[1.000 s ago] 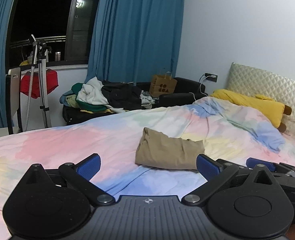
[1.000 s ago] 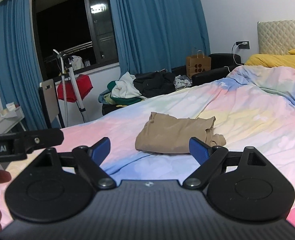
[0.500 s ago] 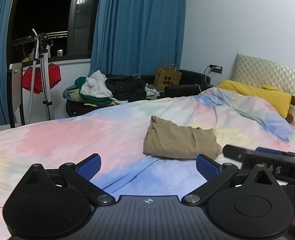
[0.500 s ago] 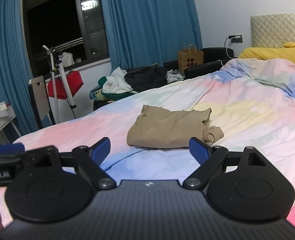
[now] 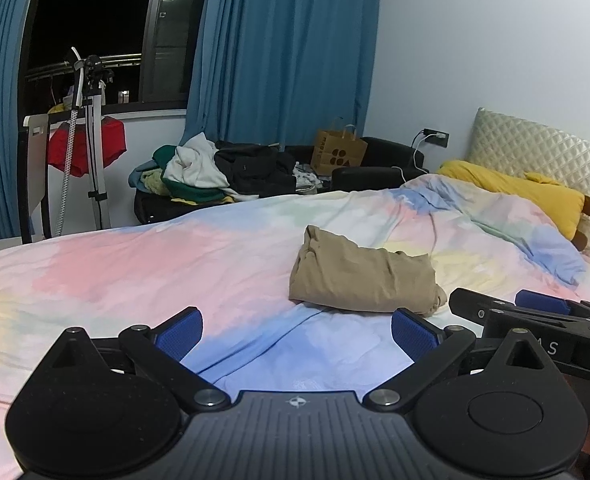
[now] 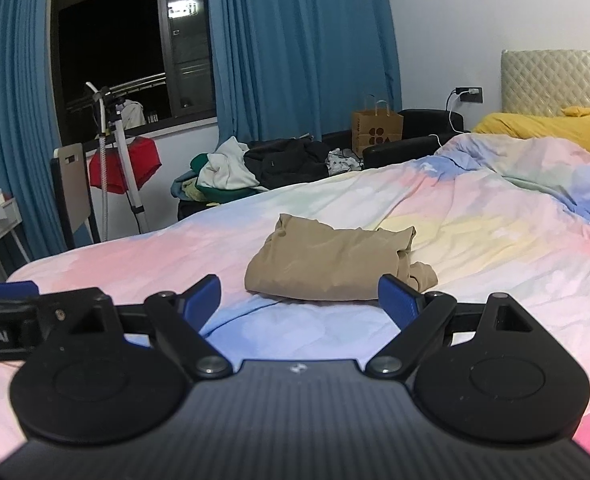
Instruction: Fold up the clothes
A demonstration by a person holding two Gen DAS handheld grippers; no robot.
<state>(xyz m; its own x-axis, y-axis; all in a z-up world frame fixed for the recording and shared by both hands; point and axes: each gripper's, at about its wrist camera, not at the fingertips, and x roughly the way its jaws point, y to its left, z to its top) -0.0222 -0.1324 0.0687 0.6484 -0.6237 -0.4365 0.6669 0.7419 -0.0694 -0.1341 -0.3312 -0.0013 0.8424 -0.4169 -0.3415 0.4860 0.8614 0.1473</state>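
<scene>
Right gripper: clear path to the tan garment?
Probably yes. The right gripper is open and the tan garment lies straight ahead on the bedspread, with nothing between them.

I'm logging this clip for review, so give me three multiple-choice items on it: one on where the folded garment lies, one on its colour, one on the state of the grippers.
1. Where does the folded garment lie?
A. on the pastel duvet
B. on the clothes pile by the window
C. in the paper bag

2. What colour is it?
A. red
B. tan
C. dark green

3. What state are the left gripper and right gripper in?
A. both open, holding nothing
B. both shut on the garment
C. left shut on it, right open

Answers:
1 A, since it rests flat on the duvet, apart from the clothes pile and paper bag.
2 B, since the cloth is plain tan in both views.
3 A, since each gripper's blue pads stand wide apart on the near side of the garment, not on it.
</scene>
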